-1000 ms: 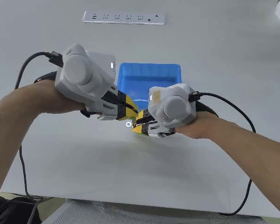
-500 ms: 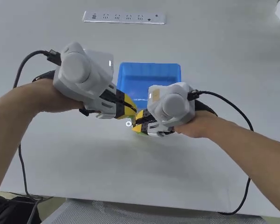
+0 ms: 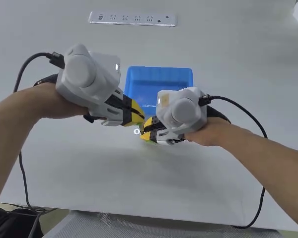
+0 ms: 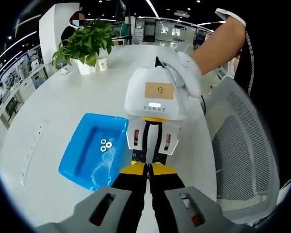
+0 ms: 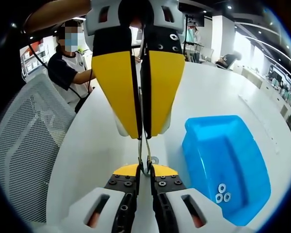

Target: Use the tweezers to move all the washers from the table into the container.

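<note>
Blue container (image 3: 159,79) open-topped on the white bench (image 3: 139,178), just beyond the two grippers; three washers (image 4: 105,144) inside, bunched on its floor toward one end, touching or nearly so. One more washer (image 3: 137,131) flat on the bench outside it, just beside the meeting fingertips. Tweezers (image 5: 144,148) clamped between the yellow fingers (image 5: 114,92) of the left gripper (image 4: 148,167), pressed together on the thin metal arms. Thin end reaching down into the right gripper (image 5: 145,171), its fingers drawn to a narrow slit on it, with the loose washer right beside that end in the right gripper view. Both grippers tip to tip, each in a hand, black cables (image 3: 238,106) trailing back over the bench. On the right gripper's white shell, in the left gripper view, a tan square sticker (image 4: 159,91) with a small mark too fine to read; below it grey lettering, roughly "XENSE", above a lit white bar. White power strip (image 3: 132,19) lying well apart toward the far edge, sockets in a row. Bench top plain, pale and matte. Leafy plant (image 4: 85,41) in a white pot (image 4: 101,63) standing at the far end of the bench. White mesh chair (image 4: 242,145) alongside. Beyond, an open, brightly lit hall with strip lights overhead and shelving along the walls; a person in a dark top (image 5: 68,73) past the chair.
</note>
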